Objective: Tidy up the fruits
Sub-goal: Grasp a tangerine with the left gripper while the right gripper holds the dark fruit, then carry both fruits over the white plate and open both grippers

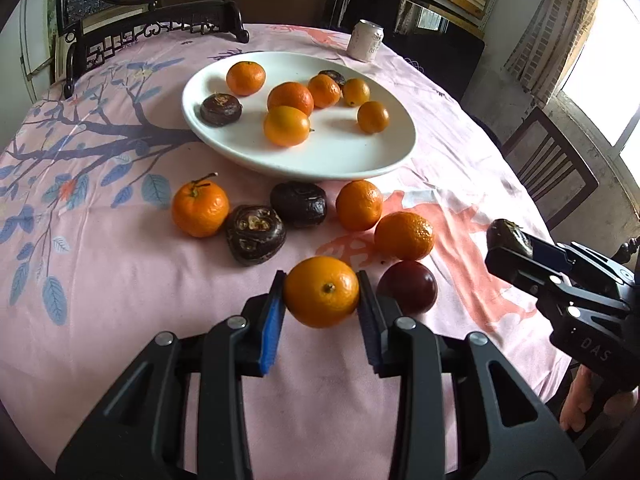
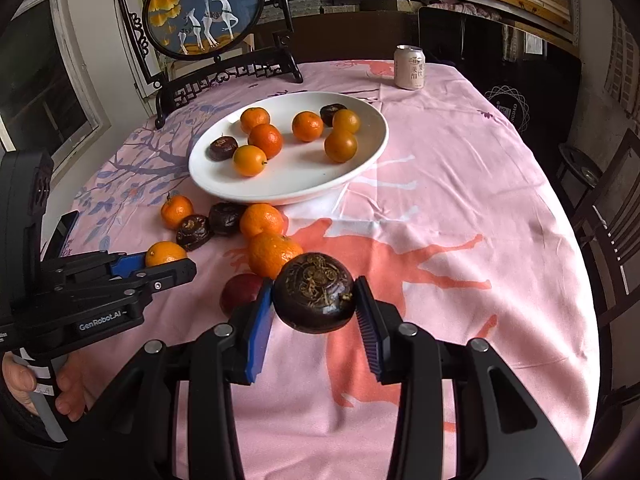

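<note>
Round table (image 2: 460, 200) carries a pink printed cloth. A dark carved screen (image 2: 204, 12) with a deer painting stands at its far edge; dark wooden chairs (image 1: 556, 168) sit along the right edge. Daylight enters through a window (image 1: 612, 80) at right.

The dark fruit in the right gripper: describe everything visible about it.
The dark fruit is round, somewhat flattened, glossy brown-black, with a rough tan, crusty patch on its top. It looks hard-skinned and whole. The right gripper is shut on it, blue pads pressing its two sides, holding it above the pink tablecloth, clear of the other fruit. In the left wrist view only its end shows.
</note>
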